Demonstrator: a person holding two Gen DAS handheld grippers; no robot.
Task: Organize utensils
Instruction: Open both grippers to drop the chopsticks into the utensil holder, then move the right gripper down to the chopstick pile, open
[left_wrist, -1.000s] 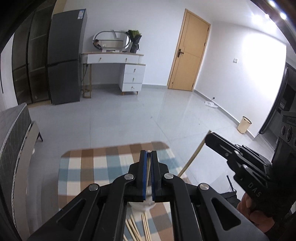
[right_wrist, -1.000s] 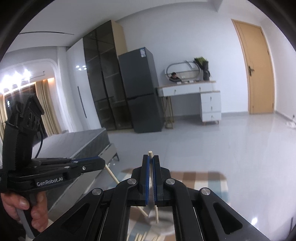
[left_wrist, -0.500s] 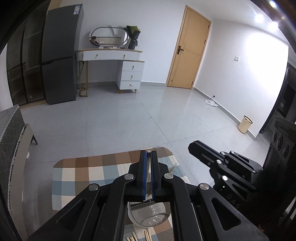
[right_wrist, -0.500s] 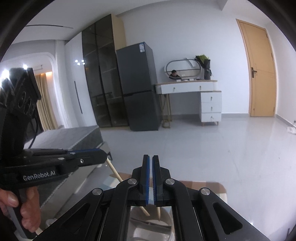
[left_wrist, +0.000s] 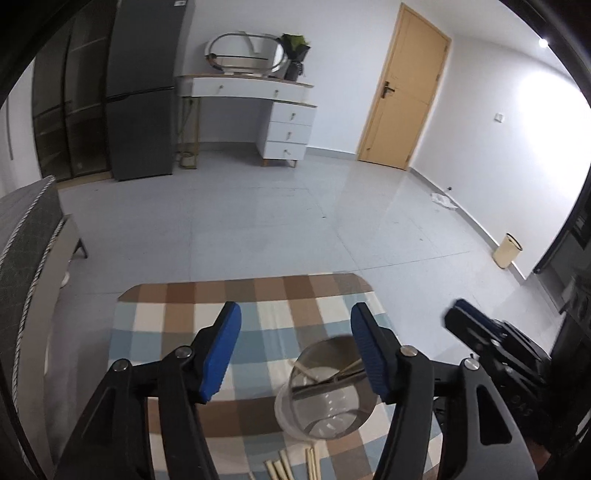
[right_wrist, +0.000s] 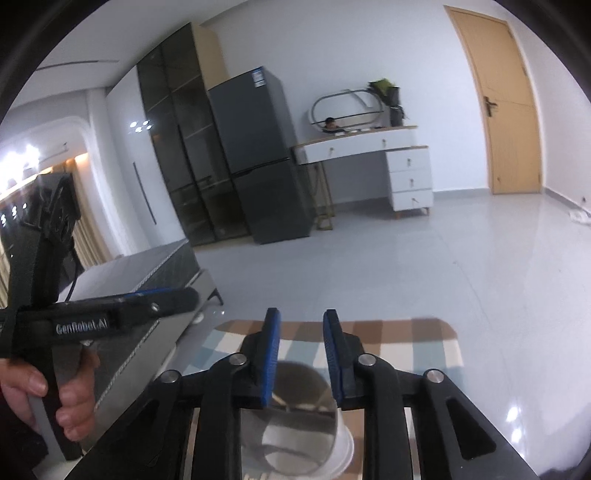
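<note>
A round metal utensil cup (left_wrist: 325, 398) stands on a checked tablecloth (left_wrist: 192, 314). Wooden chopsticks (left_wrist: 345, 369) lean inside it. More chopsticks (left_wrist: 291, 465) lie flat on the cloth in front of the cup. My left gripper (left_wrist: 295, 350) is open and empty, hovering above the cup. My right gripper (right_wrist: 301, 356) is open and empty, also just above the cup (right_wrist: 299, 424). Each gripper shows in the other's view: the right one (left_wrist: 491, 350) at the right, the left one (right_wrist: 110, 314) at the left.
The small table's far edge (left_wrist: 243, 282) drops to a grey tiled floor. A bed (left_wrist: 26, 258) stands at the left. A dark fridge (left_wrist: 144, 92), a white dresser (left_wrist: 255, 110) and a wooden door (left_wrist: 402, 88) line the far wall.
Both grippers were shut on chopsticks; both have opened and the chopsticks now rest in the cup. The cup has come more fully into view below the fingers.
</note>
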